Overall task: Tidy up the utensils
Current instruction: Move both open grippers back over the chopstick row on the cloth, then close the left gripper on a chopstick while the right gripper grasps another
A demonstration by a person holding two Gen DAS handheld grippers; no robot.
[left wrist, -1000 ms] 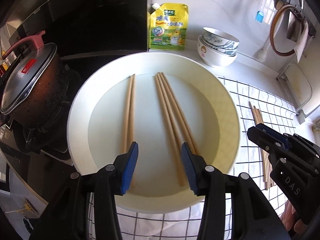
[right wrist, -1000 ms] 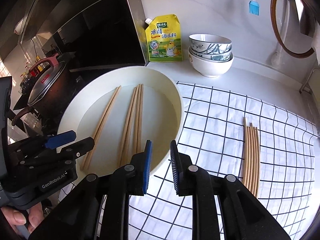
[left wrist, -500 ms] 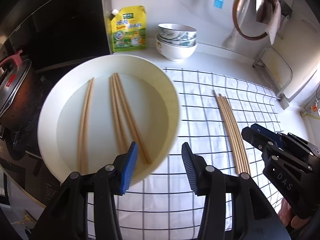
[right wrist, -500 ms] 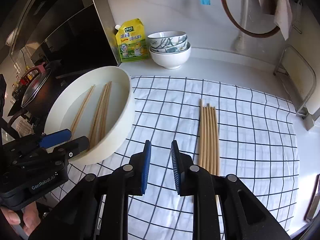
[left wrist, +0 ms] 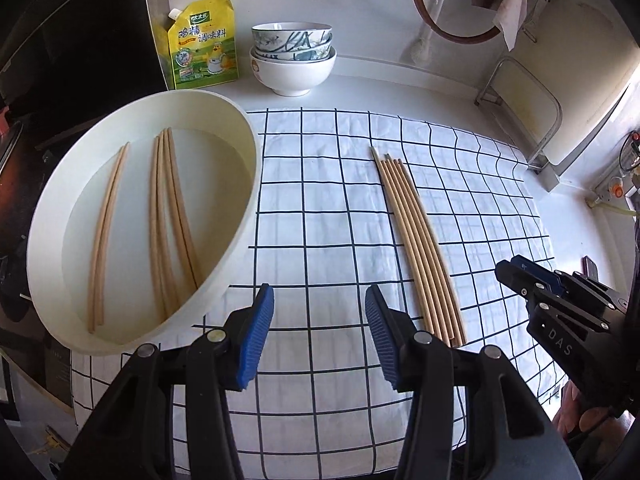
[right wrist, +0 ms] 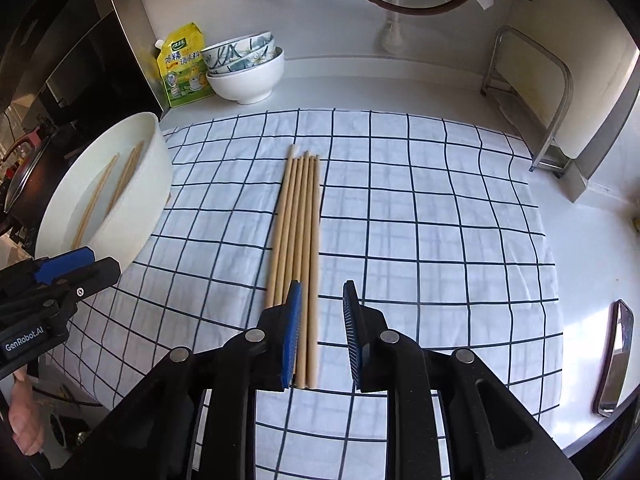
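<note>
Several wooden chopsticks (left wrist: 416, 240) lie side by side on the checked cloth (left wrist: 320, 200). More chopsticks (left wrist: 164, 220) rest in the white basin (left wrist: 240, 216) at the left, a pair and a looser group. My left gripper (left wrist: 319, 300) hovers open over bare cloth between basin and bundle, nothing between its fingers. My right gripper (right wrist: 323, 292) hangs over the near ends of the bundle (right wrist: 298, 220), jaws narrowly apart. Two sticks show in the gap, and the pads do not press them. The right gripper (left wrist: 520, 276) and the left gripper (right wrist: 80, 264) each appear in the other's view.
A yellow seasoning pouch (left wrist: 202, 44) and stacked bowls (left wrist: 294, 56) stand against the back wall. A metal rack (left wrist: 520, 112) is at the right. A dark pot (right wrist: 24, 168) sits beyond the basin (right wrist: 148, 184). A flat dark object (right wrist: 616, 356) lies at the counter's right edge.
Both grippers have swept right, away from the basin and over the cloth. The chopstick bundle now lies under the right gripper. Neither jaw opening has visibly changed.
</note>
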